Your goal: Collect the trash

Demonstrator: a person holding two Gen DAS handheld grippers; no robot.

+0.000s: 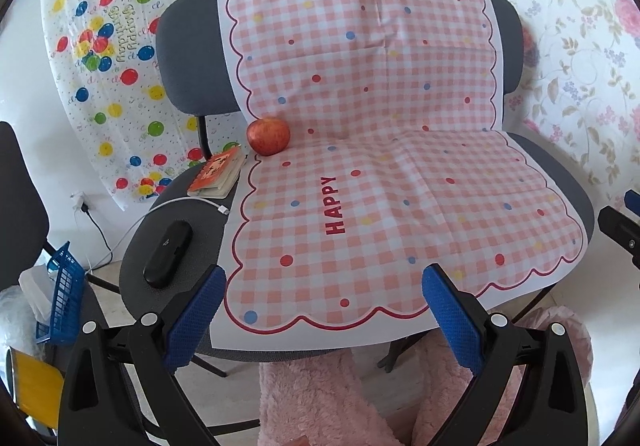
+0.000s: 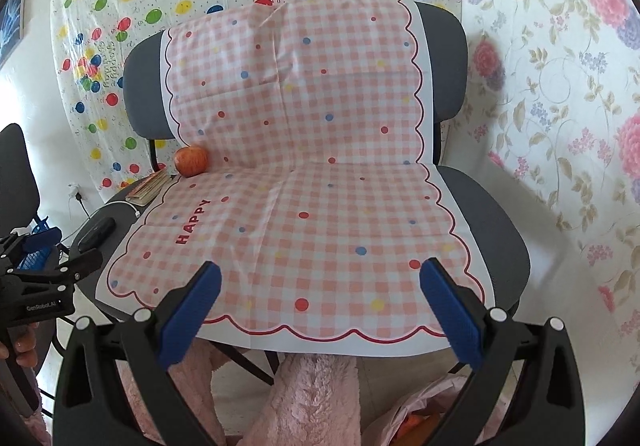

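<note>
Balloon-print sheeting (image 1: 120,45) hangs behind a grey chair (image 1: 188,57) draped with a pink checked cloth (image 1: 380,165). Both pairs of fingers are spread wide and empty: the left gripper (image 1: 324,310) and the right gripper (image 2: 320,306) hover at the cloth's front scalloped edge, touching nothing. Farther back, an apple (image 1: 268,136) sits at the cloth's back left corner. Just left of the cloth lie a small book (image 1: 218,173), a white cable (image 1: 188,201) and a black case (image 1: 168,248). No trash can be made out on the cloth.
</note>
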